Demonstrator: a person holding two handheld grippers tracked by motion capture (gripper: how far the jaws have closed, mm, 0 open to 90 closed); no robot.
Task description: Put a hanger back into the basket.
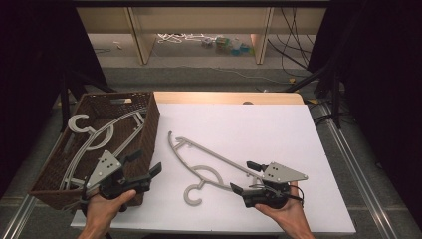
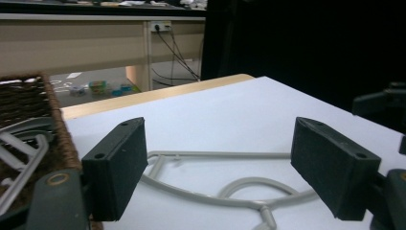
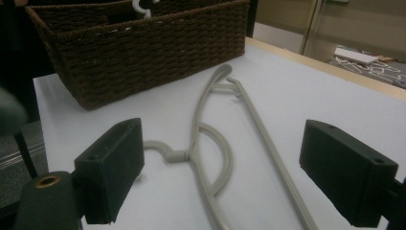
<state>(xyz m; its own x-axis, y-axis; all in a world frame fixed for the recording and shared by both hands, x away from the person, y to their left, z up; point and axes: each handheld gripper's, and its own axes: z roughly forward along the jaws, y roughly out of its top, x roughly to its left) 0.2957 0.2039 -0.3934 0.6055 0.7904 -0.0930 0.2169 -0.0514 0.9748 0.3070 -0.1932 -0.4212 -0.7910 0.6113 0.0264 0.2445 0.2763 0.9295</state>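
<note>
A grey plastic hanger (image 1: 214, 156) lies flat on the white table top, hook toward me. It also shows past the jaws in the left gripper view (image 2: 215, 154) and the right gripper view (image 3: 201, 129). My left gripper (image 1: 146, 164) is open beside the near right corner of the brown wicker basket (image 1: 149, 129), just left of the hanger. My right gripper (image 1: 245, 176) is open at the hanger's right end, its jaws on either side of the bar without touching it. Both gripper views, left (image 2: 222, 158) and right (image 3: 225, 167), show wide gaps holding nothing.
Inside the basket lie other grey hangers (image 1: 94, 134), one hook up at its far left. The basket wall (image 3: 143, 52) stands close behind the table hanger. The white table top (image 1: 259, 124) stretches to the right and back. Shelving and cables sit on the floor beyond.
</note>
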